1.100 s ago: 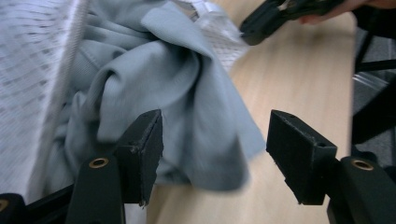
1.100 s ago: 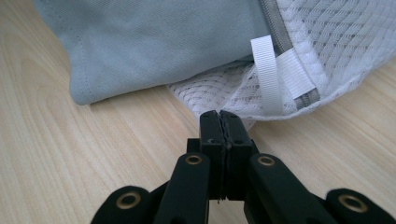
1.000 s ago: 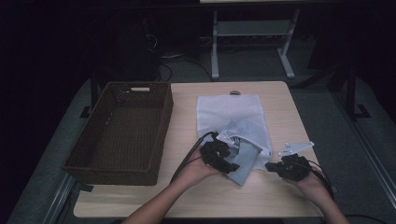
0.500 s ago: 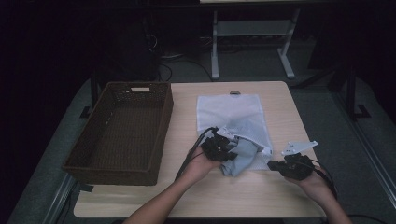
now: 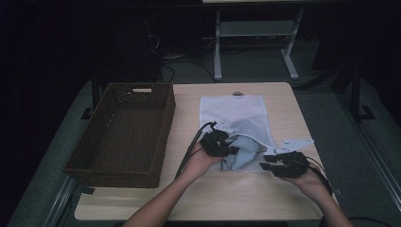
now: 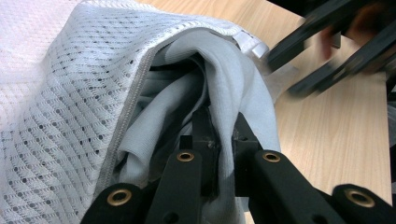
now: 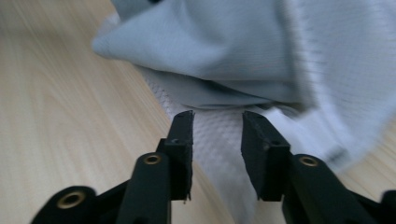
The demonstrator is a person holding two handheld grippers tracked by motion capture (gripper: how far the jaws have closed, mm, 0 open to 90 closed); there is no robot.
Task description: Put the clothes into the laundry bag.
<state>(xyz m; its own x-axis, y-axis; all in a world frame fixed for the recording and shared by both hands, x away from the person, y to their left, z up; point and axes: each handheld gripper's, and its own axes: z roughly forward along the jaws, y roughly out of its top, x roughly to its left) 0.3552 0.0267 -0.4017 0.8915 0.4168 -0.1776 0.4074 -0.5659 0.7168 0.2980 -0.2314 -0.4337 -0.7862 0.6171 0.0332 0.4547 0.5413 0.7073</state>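
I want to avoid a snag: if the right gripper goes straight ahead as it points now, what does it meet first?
Most likely the mesh bag lying flat ahead of the right gripper, then the grey cloth bulging from it. Depth is unclear.

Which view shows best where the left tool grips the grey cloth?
The left gripper view: the left tool is shut on a fold of the grey cloth at the mesh bag mouth. The high view shows it small and dim. The right gripper view shows the cloth, not that grip.

Wooden table (image 5: 265, 198) with wicker basket (image 5: 120, 137), mesh bag (image 5: 236, 111).
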